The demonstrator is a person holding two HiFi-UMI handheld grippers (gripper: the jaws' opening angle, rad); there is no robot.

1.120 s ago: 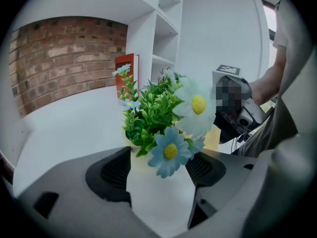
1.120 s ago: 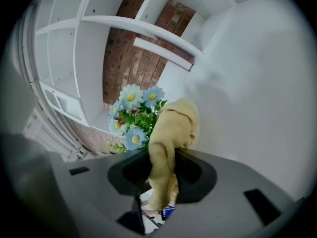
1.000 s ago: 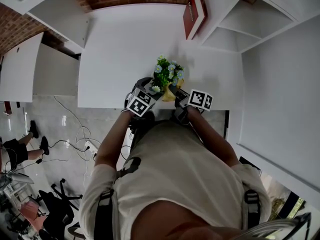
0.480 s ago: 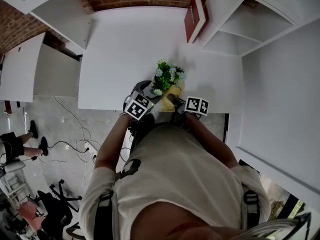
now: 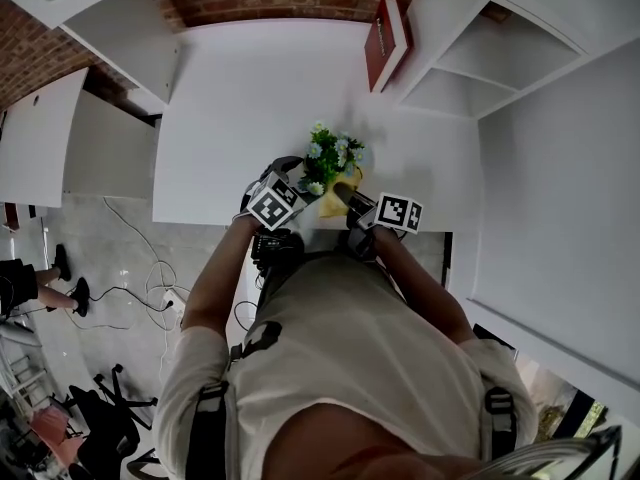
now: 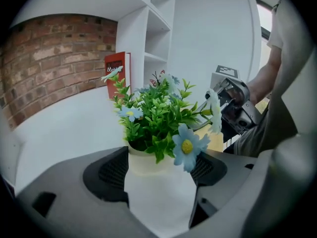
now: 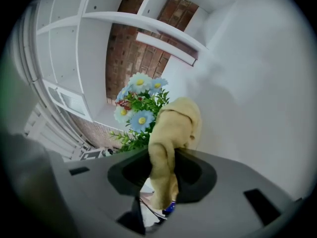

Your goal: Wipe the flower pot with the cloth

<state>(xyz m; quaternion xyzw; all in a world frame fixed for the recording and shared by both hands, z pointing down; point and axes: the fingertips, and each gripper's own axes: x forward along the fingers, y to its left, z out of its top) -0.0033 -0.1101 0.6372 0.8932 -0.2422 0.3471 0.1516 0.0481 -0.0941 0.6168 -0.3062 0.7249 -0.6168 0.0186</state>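
A white flower pot [image 6: 158,192] with green leaves and blue flowers [image 5: 333,154] stands near the front edge of the white table [image 5: 250,98]. My left gripper [image 5: 300,190] is shut on the pot, a jaw pressed against each side of it [image 6: 161,175]. My right gripper [image 5: 345,200] is shut on a yellow cloth [image 7: 171,133], which bunches out past the jaws toward the plant. From above, the cloth [image 5: 335,196] sits against the pot's right side, between the two grippers.
A red book [image 5: 385,40] leans against white shelving [image 5: 490,58] at the table's back right. A brick wall [image 6: 54,63] runs behind the table. Cables and chairs lie on the floor [image 5: 130,298] at the left.
My right gripper has moved left, closer in to the pot, taking the cloth with it. The left gripper and the pot stay in place.
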